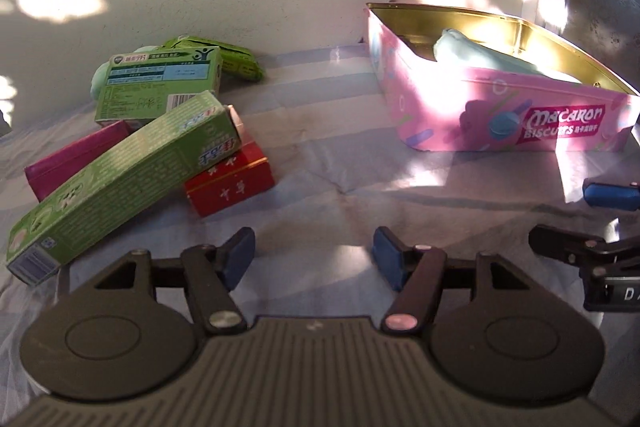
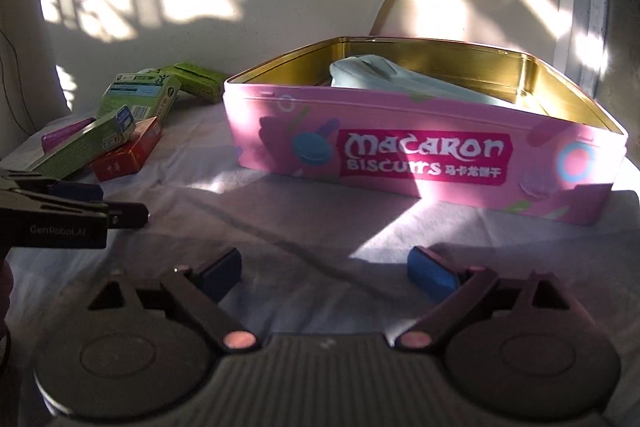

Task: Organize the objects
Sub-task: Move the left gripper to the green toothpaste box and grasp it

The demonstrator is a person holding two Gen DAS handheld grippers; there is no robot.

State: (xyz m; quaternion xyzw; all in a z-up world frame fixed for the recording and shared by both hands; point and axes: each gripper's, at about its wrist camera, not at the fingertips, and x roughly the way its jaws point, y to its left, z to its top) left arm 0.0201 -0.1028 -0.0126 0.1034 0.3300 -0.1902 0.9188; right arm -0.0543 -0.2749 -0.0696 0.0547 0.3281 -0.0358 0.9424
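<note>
- Boxes [image 1: 132, 155] lay piled at the bed's left edge, ahead-left of my left gripper [image 1: 314, 253], the nearer one.
- Long green box [image 1: 120, 183] slanted toward it.
- Both grippers gaped empty; my right gripper [image 2: 324, 269] faced the tin [image 2: 424, 163].

left gripper [image 1: 314, 253] empty, right gripper [image 2: 324, 273] agape

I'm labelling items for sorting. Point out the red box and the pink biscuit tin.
red box [image 1: 230, 183]: left wrist view, on its front face.
pink biscuit tin [image 2: 424, 155]: right wrist view, on its printed front wall.
</note>
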